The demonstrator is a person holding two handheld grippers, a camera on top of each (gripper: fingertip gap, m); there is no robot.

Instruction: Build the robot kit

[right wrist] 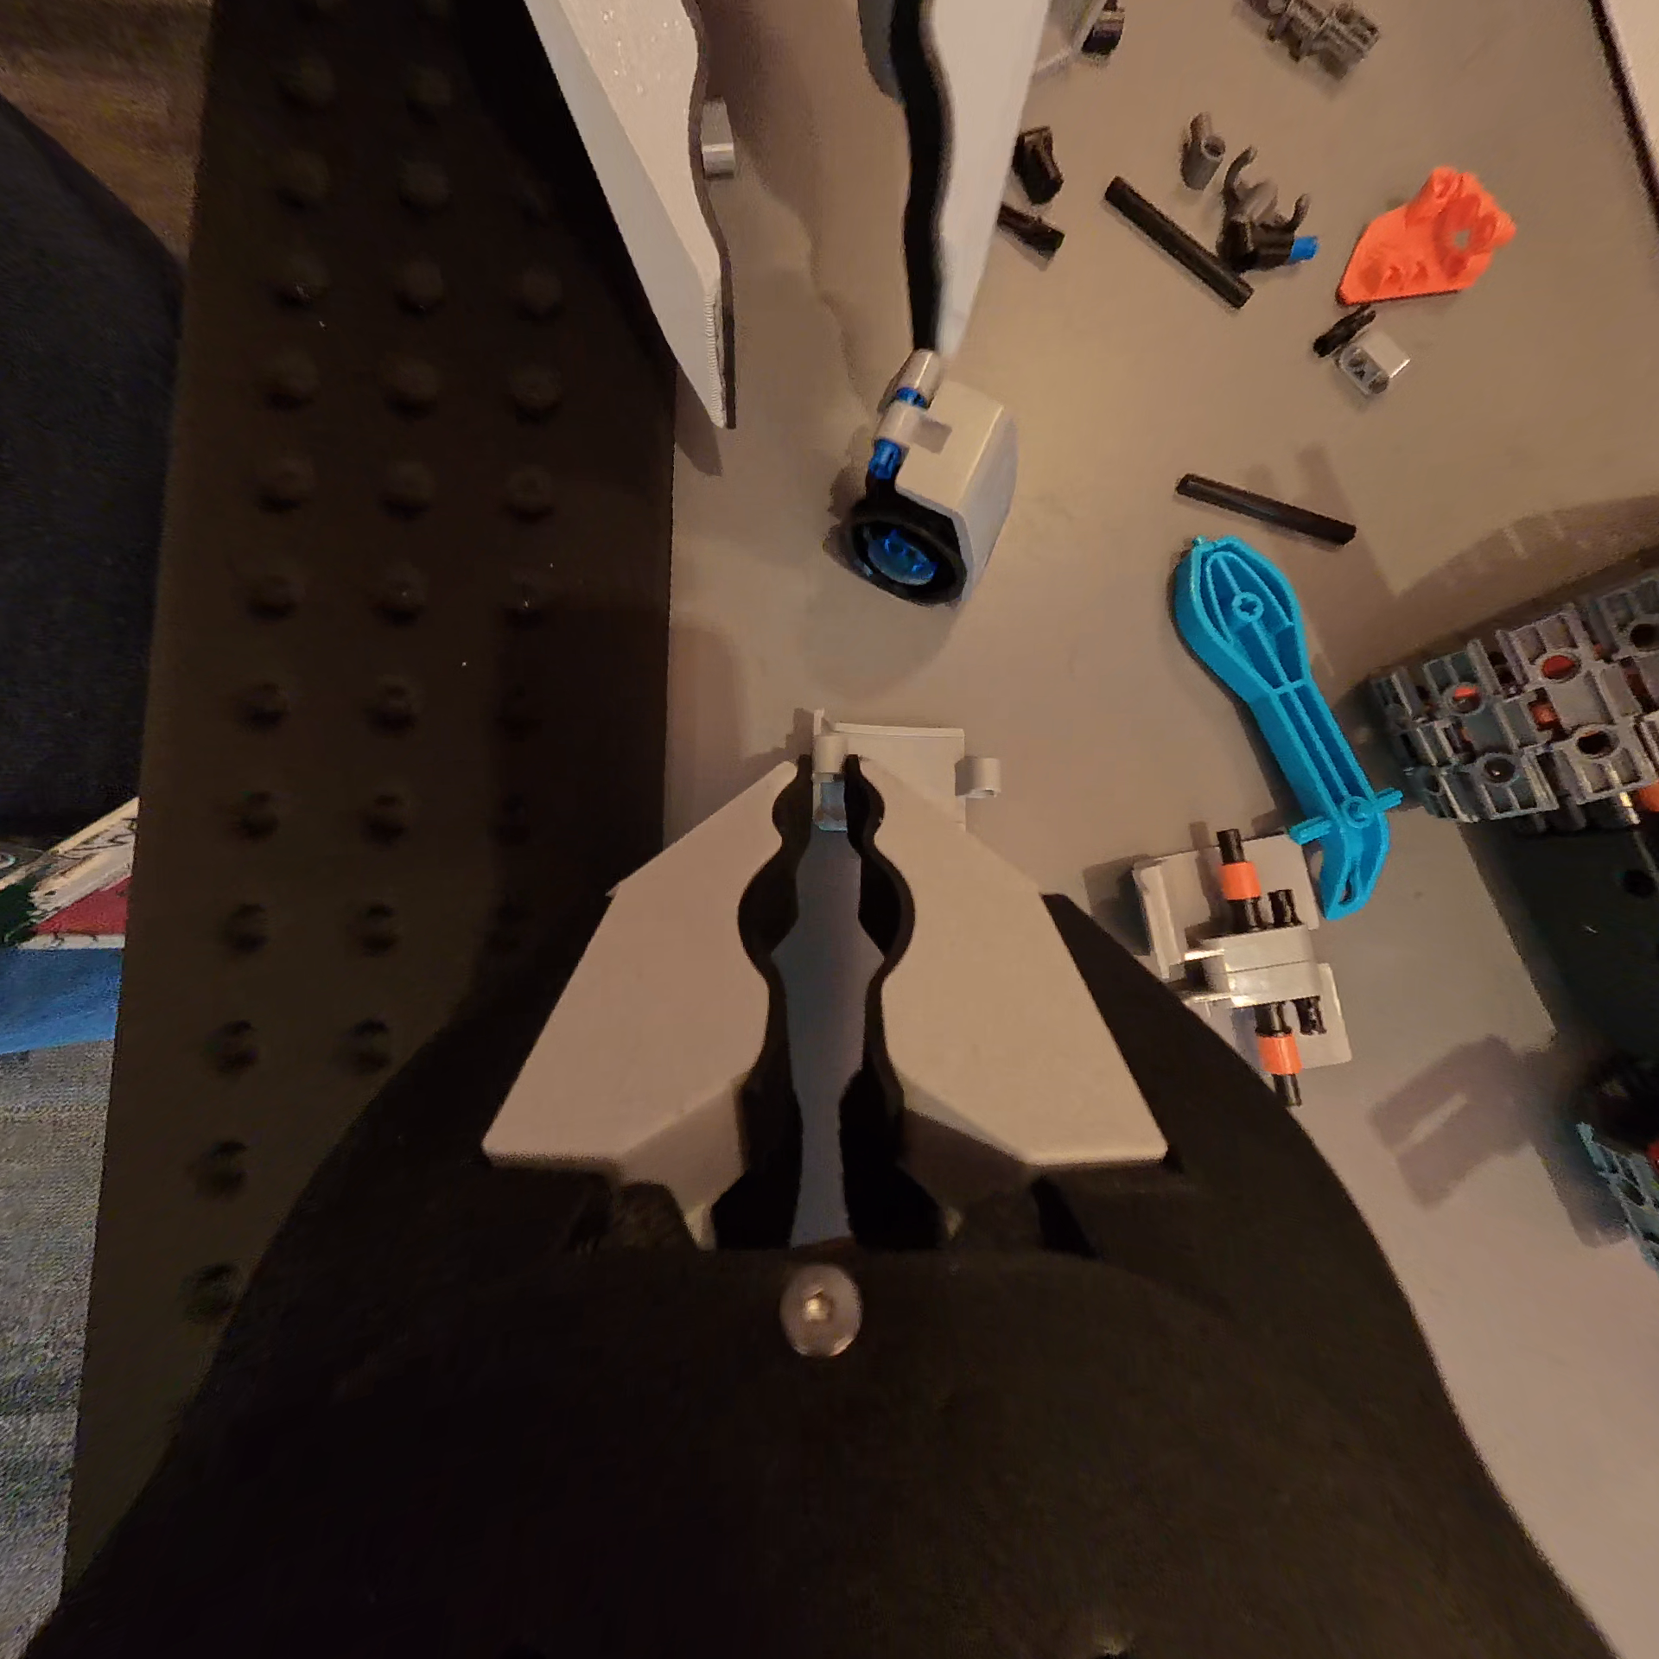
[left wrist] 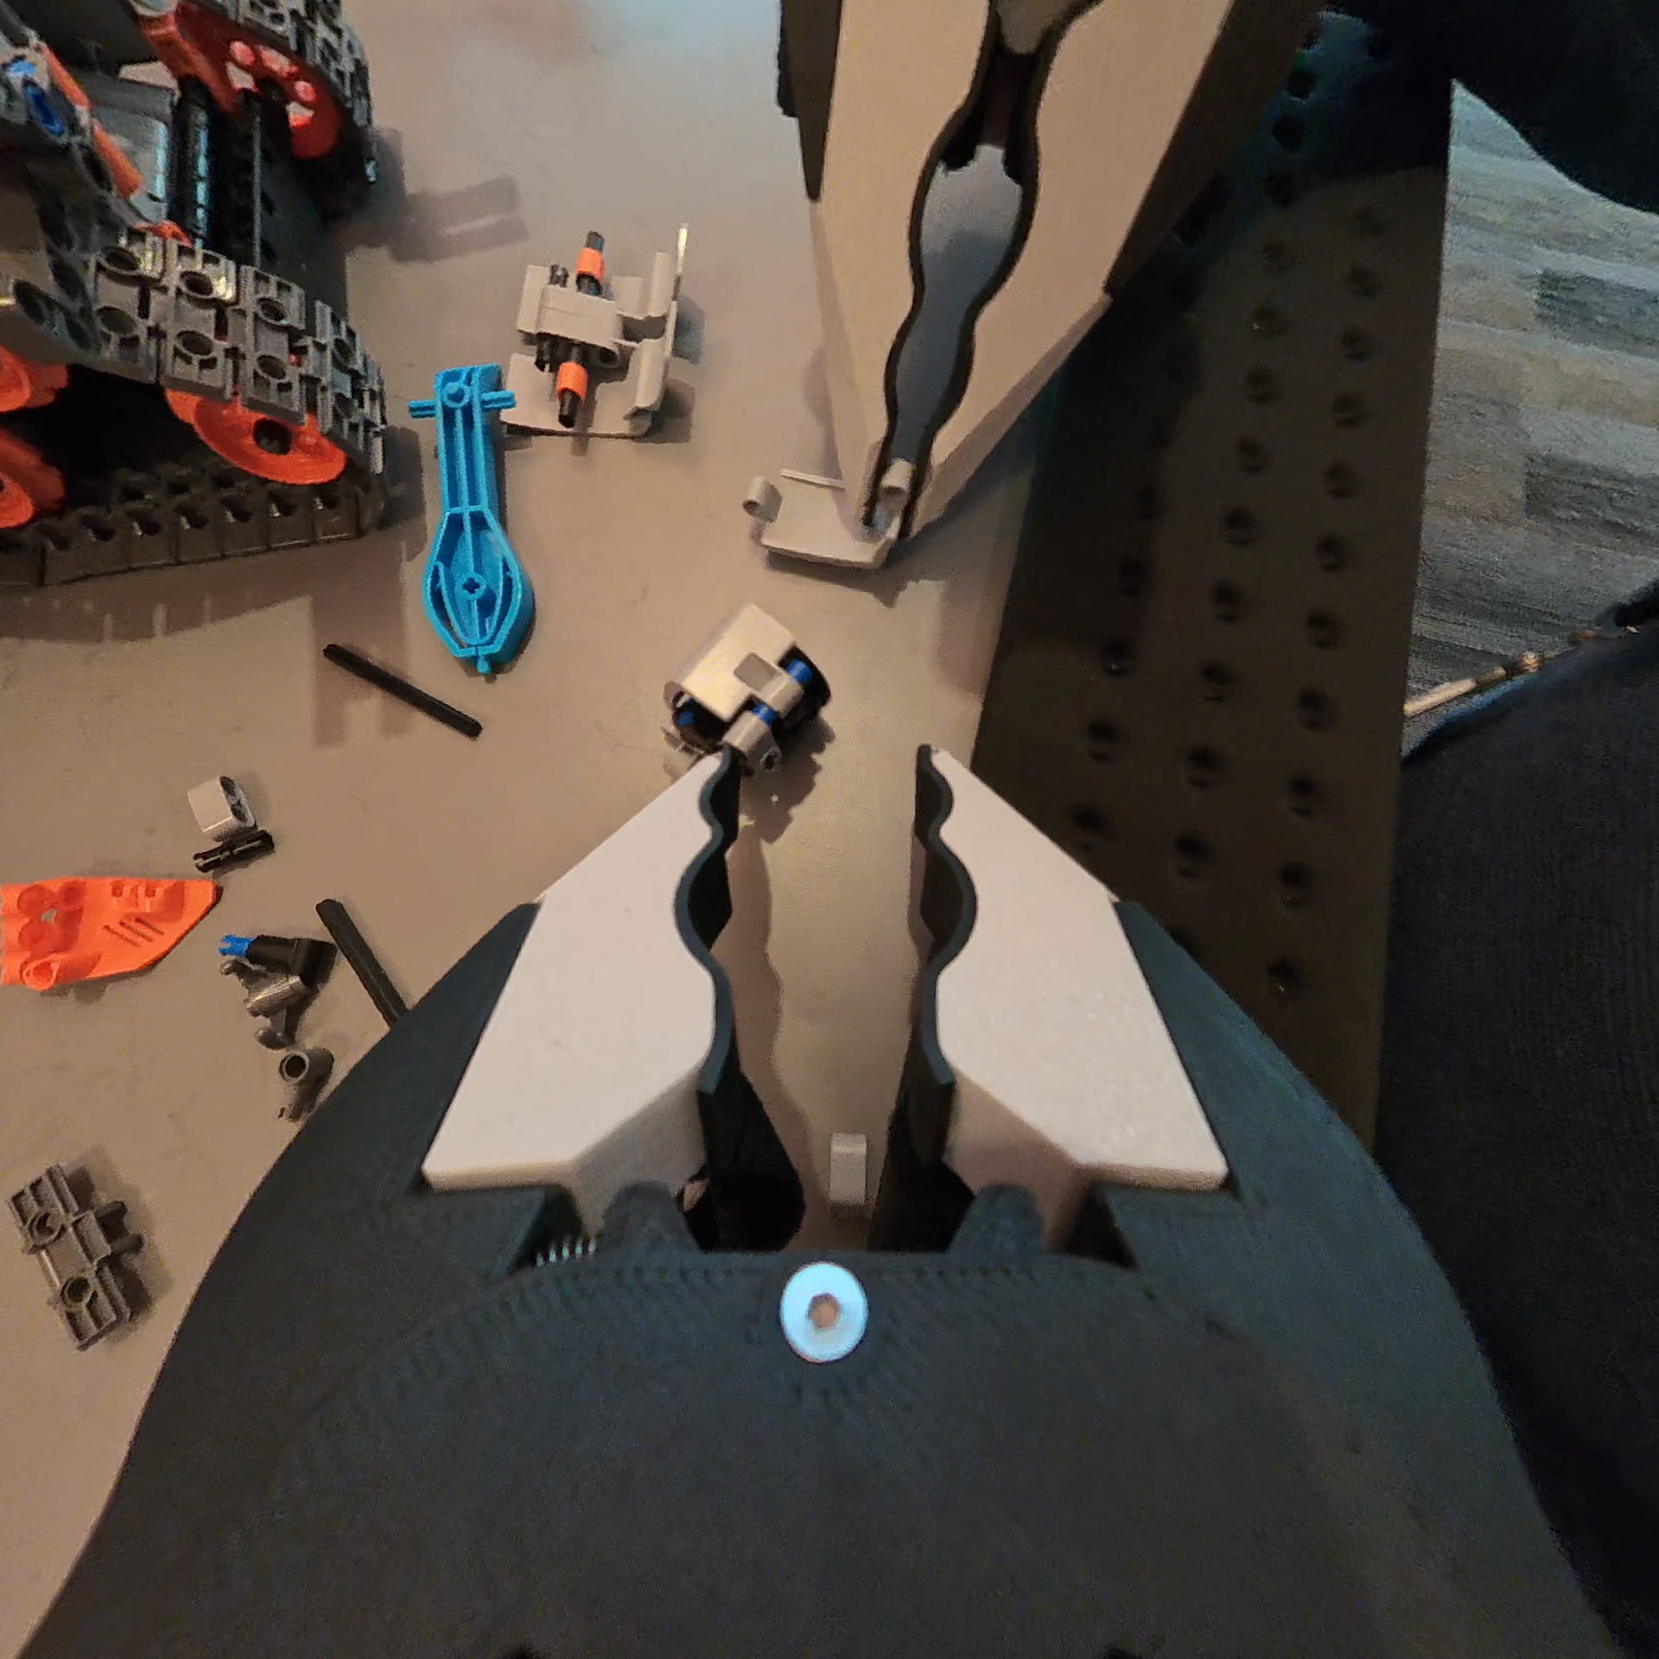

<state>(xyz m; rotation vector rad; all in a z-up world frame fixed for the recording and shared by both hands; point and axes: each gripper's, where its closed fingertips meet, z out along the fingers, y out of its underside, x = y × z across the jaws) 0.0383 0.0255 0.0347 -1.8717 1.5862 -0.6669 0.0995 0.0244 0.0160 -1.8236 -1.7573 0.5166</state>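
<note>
Right wrist view: right gripper (right wrist: 835, 779) pinches a grey panel (right wrist: 907, 750); left gripper (left wrist: 821, 763) spread beside a grey block (left wrist: 741, 682).

Dim, warm indoor light. Soft shadows fall across table (left wrist: 628, 135) beside parts. Wide-angle bending strong at edges. Centre fairly sharp; tracked model (left wrist: 179, 296) slightly soft, left gripper (right wrist: 830, 386) in right wrist view motion-blurred. No glare.

Tracked vehicle (left wrist: 179, 296) cut off by the frame edges (top and left)
</note>
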